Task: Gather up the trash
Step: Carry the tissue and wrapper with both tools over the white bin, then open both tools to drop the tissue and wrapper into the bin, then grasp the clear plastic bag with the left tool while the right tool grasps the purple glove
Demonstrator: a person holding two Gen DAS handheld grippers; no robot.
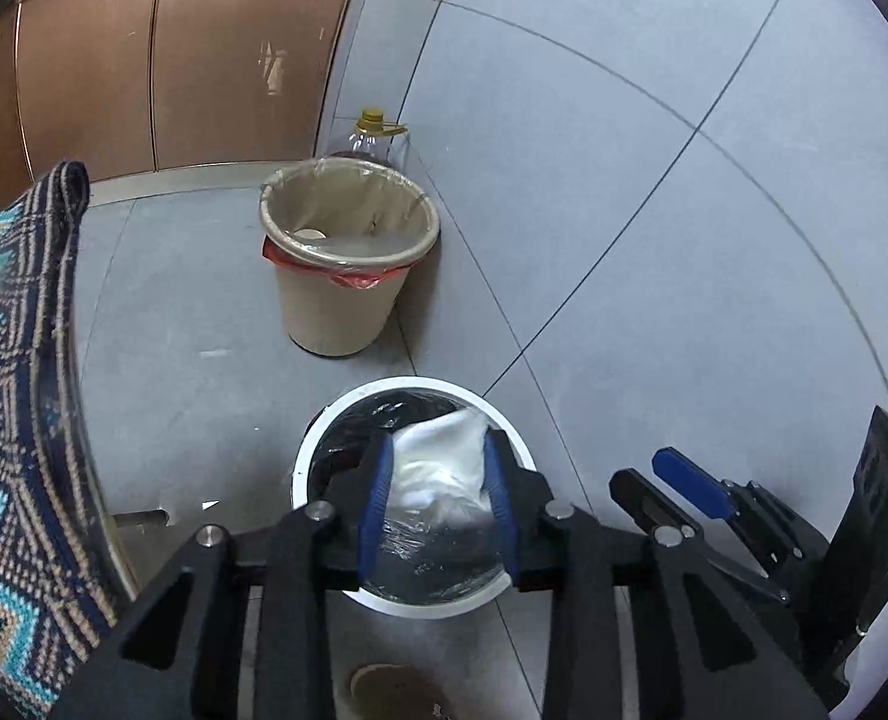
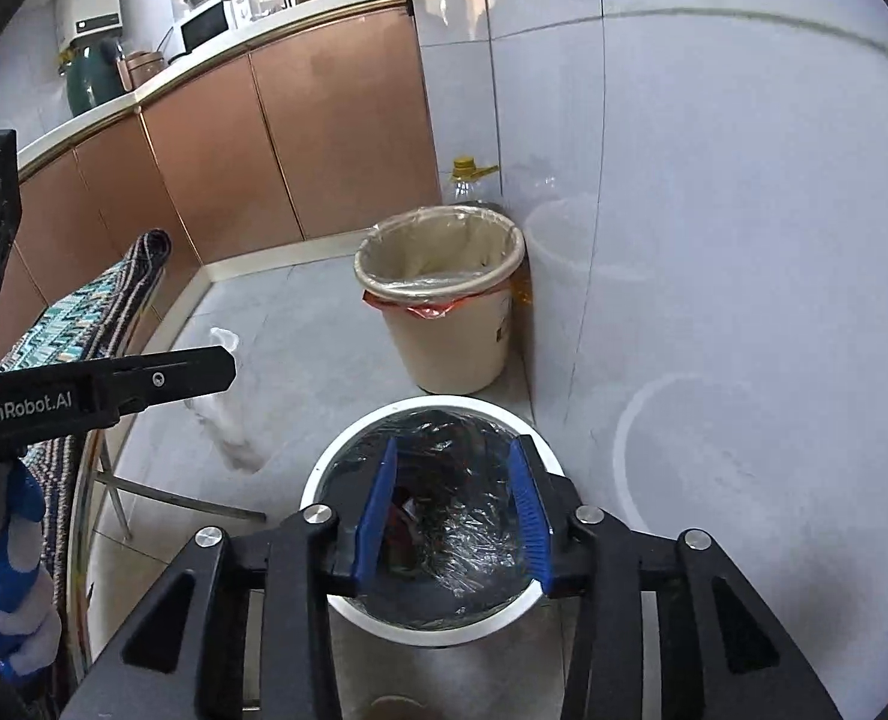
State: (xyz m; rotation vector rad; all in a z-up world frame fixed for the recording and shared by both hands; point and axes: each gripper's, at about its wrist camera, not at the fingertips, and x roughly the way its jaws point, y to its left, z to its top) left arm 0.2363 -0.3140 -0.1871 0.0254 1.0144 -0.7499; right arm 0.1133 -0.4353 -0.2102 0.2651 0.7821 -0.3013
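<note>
The white crumpled wad (image 1: 438, 468) sits between the left gripper (image 1: 438, 510) pads, directly above the white-rimmed bin (image 1: 312, 450) with its black liner — jaws parted, though I cannot tell if the pads press it. Judging by that, it's the drop: spread wide and stay centred so the wad falls clear of the rim. The right gripper (image 2: 453, 516) hangs over the same bin, jaws apart, nothing between them. Beyond the bin stands a beige bin (image 1: 348, 252), an oil bottle (image 1: 372, 135) behind it.
</note>
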